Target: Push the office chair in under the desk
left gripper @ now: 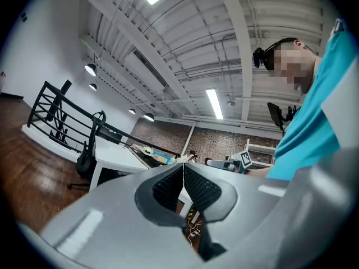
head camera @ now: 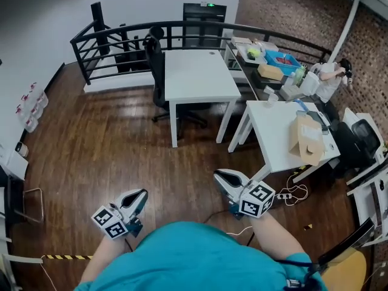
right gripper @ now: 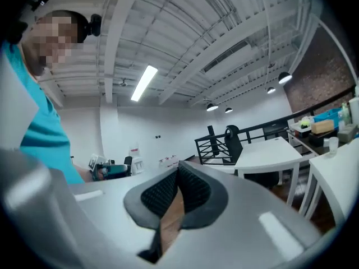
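Observation:
The black office chair (head camera: 156, 62) stands at the left side of the white desk (head camera: 200, 71), its seat partly under the top. It also shows far off as the chair (left gripper: 88, 150) beside the desk (left gripper: 115, 157), and as the chair (right gripper: 233, 140) by the desk (right gripper: 269, 153). My left gripper (head camera: 143, 193) is held low near the person's body, far from the chair, jaws shut and empty. My right gripper (head camera: 218, 174) is also near the body, shut with nothing in it. In their own views the left gripper (left gripper: 183, 165) and right gripper (right gripper: 178, 170) have their pads together.
A black railing (head camera: 121, 35) runs behind the desk. A second white desk (head camera: 276, 138) with a cardboard box (head camera: 306, 139) stands at right, a cluttered shelf (head camera: 267, 59) behind it. Cables (head camera: 291, 194) and striped tape (head camera: 63, 257) lie on the wood floor.

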Demonstrator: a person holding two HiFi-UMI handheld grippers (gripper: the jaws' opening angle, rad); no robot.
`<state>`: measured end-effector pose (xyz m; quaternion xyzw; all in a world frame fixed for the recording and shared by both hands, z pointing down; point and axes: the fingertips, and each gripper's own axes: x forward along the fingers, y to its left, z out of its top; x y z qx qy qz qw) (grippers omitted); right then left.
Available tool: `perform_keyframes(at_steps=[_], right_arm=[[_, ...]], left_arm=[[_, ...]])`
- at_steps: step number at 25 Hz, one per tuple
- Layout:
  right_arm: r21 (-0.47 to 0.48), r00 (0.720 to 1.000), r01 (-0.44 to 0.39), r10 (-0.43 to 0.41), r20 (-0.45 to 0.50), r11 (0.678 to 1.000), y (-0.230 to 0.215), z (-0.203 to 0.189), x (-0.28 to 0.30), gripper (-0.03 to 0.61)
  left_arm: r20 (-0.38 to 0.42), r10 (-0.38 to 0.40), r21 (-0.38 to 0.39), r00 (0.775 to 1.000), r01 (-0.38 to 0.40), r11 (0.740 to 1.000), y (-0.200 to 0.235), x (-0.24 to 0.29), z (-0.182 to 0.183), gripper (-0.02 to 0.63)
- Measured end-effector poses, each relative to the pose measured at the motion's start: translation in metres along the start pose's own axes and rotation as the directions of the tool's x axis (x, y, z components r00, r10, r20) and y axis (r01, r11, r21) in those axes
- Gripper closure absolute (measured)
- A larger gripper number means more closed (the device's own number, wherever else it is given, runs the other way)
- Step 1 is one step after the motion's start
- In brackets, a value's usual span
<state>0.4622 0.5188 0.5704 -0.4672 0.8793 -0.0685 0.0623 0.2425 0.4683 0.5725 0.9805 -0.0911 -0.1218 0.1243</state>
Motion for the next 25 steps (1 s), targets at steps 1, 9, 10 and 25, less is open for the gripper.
perform_keyframes(at_steps=[1, 9, 10, 25], right_arm=[[-0.015, 1.000, 0.004, -0.004, -0.002, 1.000, 0.005, -0.002, 0.003, 0.578], [-0.032, 1.000, 0.001, -0.001, -0.006, 0.999, 0.029, -0.008, 0.037, 0.578], [-0.037, 1.000, 0.002, -0.002, -0.010, 0.999, 0.031, -0.008, 0.040, 0.578], [-0.061, 1.000, 0.010, -0.012, -0.028, 0.998, 0.027, -0.002, 0.061, 0.578]], left_arm=[[-0.004, -0.003, 0.002, 1.000, 0.003, 1.000, 0.001, -0.004, 0.001, 0.586], [-0.023, -0.015, 0.010, 1.000, 0.015, 1.000, 0.025, -0.033, 0.013, 0.586], [-0.027, -0.014, 0.008, 1.000, 0.015, 1.000, 0.027, -0.035, 0.014, 0.586], [-0.026, -0.047, 0.009, 0.999, 0.047, 0.999, 0.051, -0.031, 0.030, 0.586]])
